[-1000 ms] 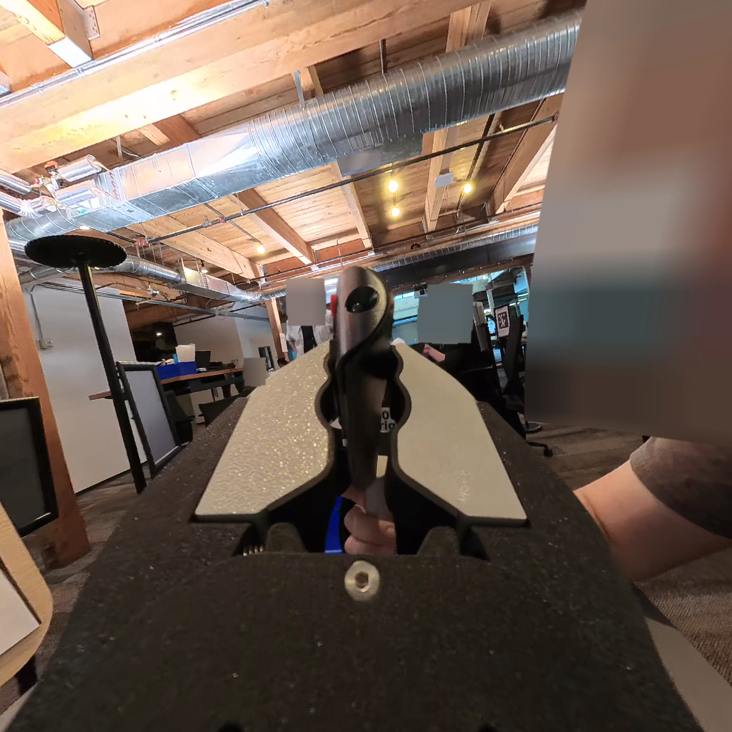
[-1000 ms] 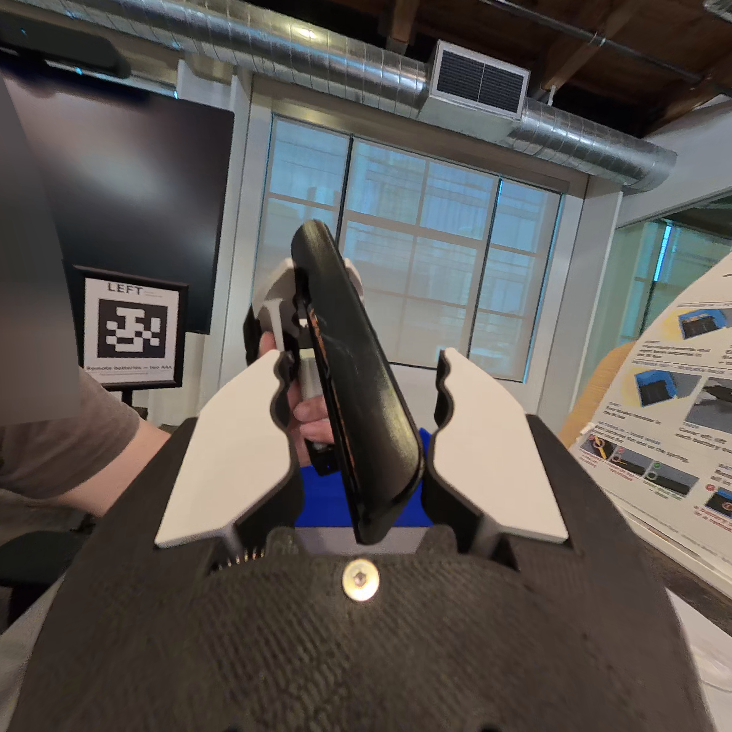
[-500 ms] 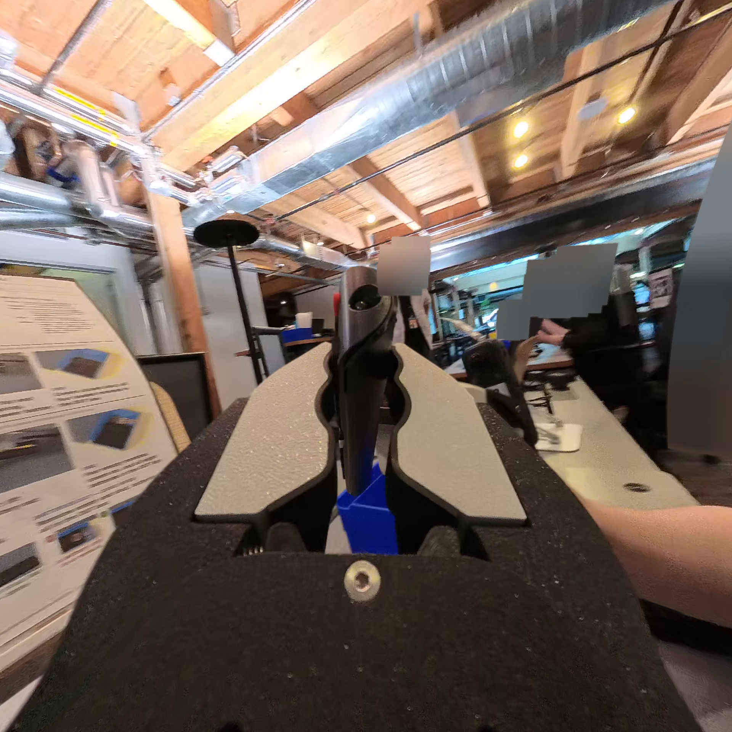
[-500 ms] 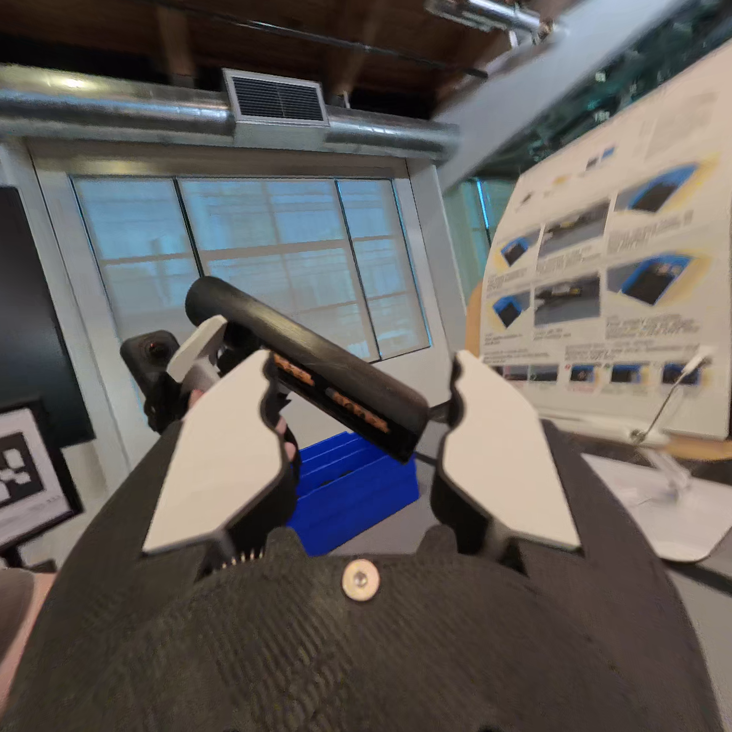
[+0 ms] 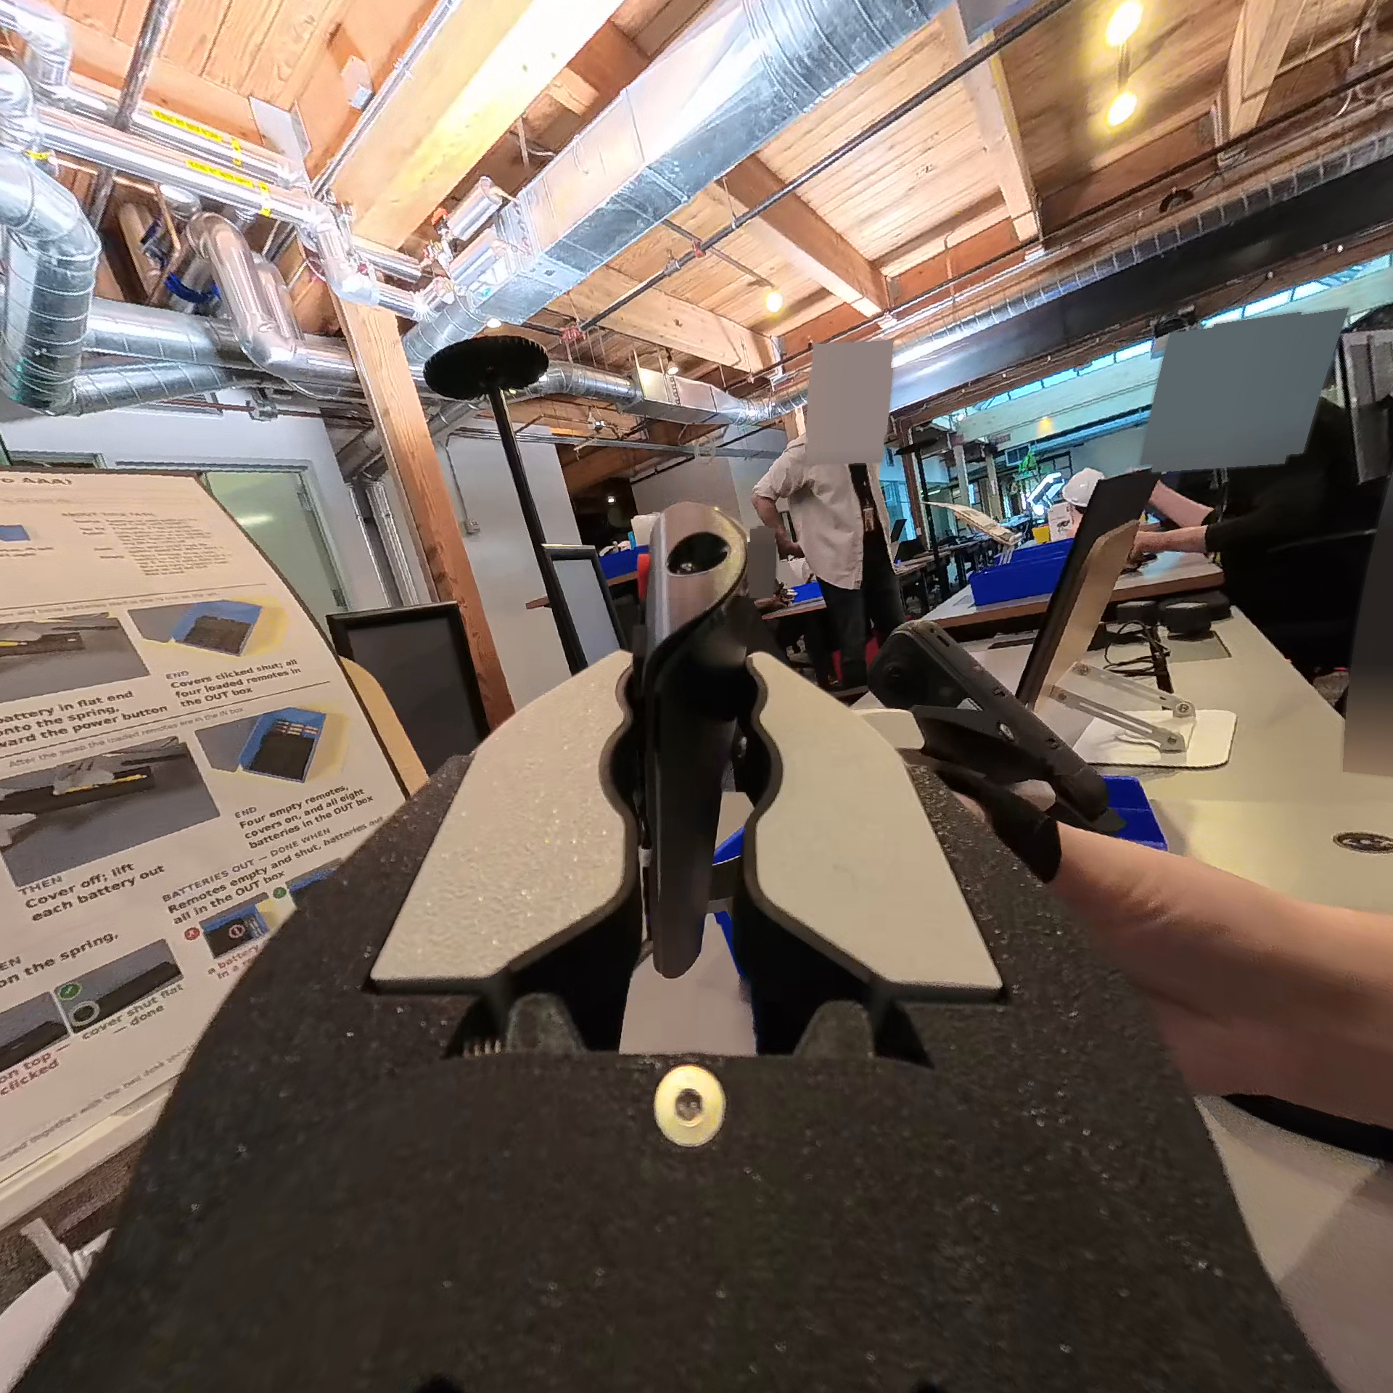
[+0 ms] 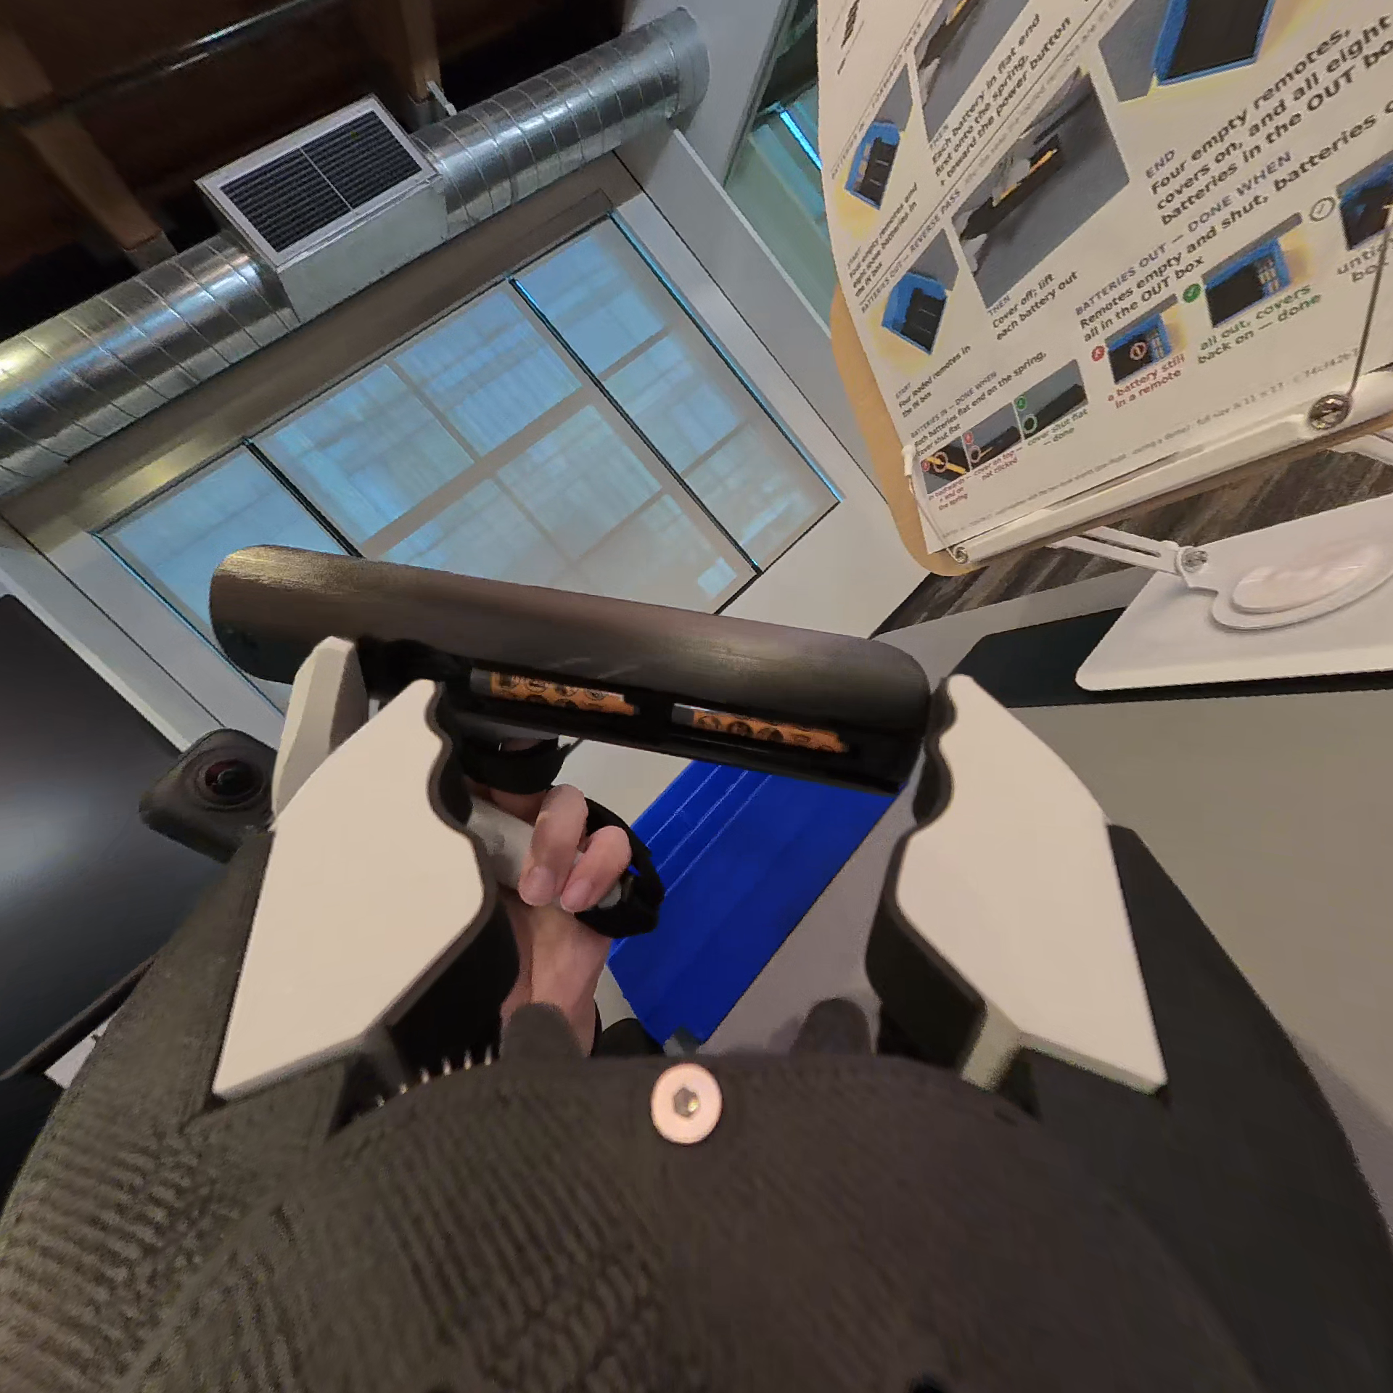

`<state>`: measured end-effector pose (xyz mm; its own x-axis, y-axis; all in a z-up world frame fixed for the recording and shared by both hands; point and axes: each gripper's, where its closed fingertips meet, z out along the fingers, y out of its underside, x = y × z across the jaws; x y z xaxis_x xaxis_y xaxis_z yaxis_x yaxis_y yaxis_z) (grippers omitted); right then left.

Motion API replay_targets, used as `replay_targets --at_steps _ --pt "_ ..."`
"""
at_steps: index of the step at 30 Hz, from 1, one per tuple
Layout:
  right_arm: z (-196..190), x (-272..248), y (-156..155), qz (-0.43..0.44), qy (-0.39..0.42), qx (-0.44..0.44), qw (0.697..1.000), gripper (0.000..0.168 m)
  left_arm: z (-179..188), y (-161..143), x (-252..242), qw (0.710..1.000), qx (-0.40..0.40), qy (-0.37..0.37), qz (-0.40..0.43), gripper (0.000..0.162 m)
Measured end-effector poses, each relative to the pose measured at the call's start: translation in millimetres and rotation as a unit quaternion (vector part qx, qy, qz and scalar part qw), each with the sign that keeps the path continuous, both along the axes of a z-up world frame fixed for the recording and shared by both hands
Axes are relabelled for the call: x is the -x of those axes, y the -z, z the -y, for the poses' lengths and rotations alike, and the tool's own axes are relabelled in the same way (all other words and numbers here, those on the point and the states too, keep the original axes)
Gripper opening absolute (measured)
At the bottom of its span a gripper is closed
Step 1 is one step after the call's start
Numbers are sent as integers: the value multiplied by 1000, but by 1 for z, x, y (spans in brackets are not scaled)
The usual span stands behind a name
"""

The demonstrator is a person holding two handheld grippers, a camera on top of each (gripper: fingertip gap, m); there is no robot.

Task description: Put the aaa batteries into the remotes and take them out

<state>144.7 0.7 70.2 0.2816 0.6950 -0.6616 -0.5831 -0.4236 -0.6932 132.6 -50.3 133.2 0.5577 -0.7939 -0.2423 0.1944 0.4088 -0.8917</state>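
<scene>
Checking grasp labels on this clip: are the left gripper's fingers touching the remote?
Touching. The left wrist view shows both fingers of the left gripper pressed against the sides of the black remote, no gap either side.

A timber ceiling [image 5: 867, 188] with silver ducts [image 5: 678, 151] fills the upper frame in the left wrist view, two lamps [image 5: 1122, 60] glowing at upper right. A wooden post [image 5: 418, 528] stands left of centre, grey desks [image 5: 1244, 754] at right. In the right wrist view, a gridded window [image 6: 467, 452] (pale blue) sits under a vent [image 6: 316, 177]
</scene>
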Motion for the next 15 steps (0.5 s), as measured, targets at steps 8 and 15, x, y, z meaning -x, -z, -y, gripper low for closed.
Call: replay_targets --at_steps 8,15 --pt "0 -2 1 10 12 -2 1000 119 4 1 -4 1000 -5 0 1 23" --pt "0 -4 1 13 14 -6 1000 117 6 2 -7 1000 -11 -2 -3 23"
